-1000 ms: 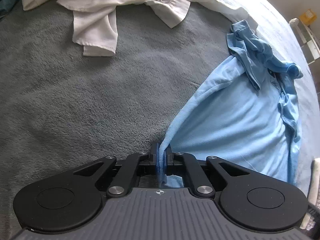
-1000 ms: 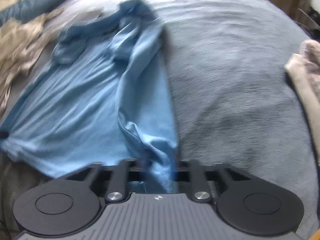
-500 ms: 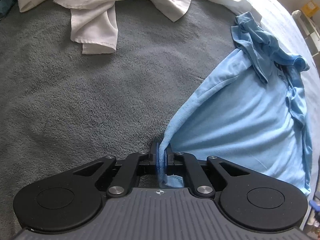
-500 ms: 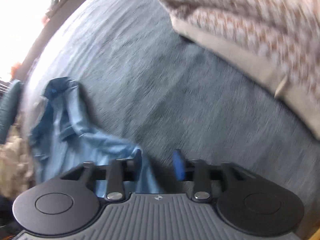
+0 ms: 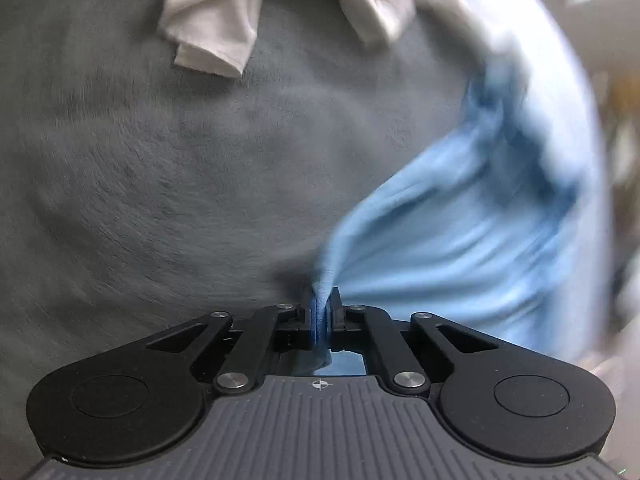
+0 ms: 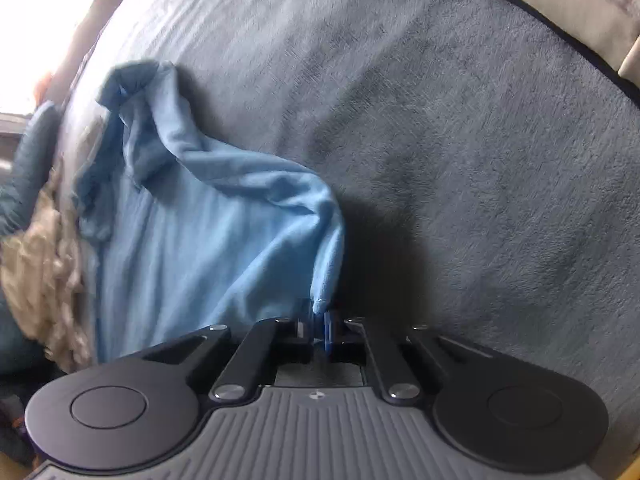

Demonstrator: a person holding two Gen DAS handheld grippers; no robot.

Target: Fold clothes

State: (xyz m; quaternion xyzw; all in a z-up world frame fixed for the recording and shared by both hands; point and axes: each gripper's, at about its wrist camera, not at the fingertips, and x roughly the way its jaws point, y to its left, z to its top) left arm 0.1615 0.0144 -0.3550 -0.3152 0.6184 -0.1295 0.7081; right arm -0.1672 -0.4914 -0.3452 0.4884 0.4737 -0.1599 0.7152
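A: Where's the light blue shirt [image 5: 460, 232] rn?

B: On the grey blanket [image 5: 160, 180]. We've got it at two spots. Left claw [image 5: 322, 312] is clamped tight on a bunched bit of the hem edge; fabric fans out to the right from the pads, pulled into ridges. That view's blurry tho, esp. the far end of the shirt.

A: And right claw [image 6: 320, 324]?

B: Pads nearly together w/ a folded corner of the same shirt [image 6: 200, 240] pinched between them, blue pad faces showing either side of it. From there the cloth rises in a hump just left of the claw, then lies spread out toward the far left w/ a crumpled darker end.

A: Anything else on the bed?

B: White garment [image 5: 224, 32], rumpled, at the top of the left view, well apart from the shirt. In the right view, a beige fuzzy thing [image 6: 44, 272] at the left edge, touching or just beside the shirt's side, can't tell which. Cream patterned pillow [image 6: 560, 4] top right corner, well apart.

A: Blanket under the claws?

B: Bare grey pile to the right of our right claw, w/ a dark shadow next to the hump.
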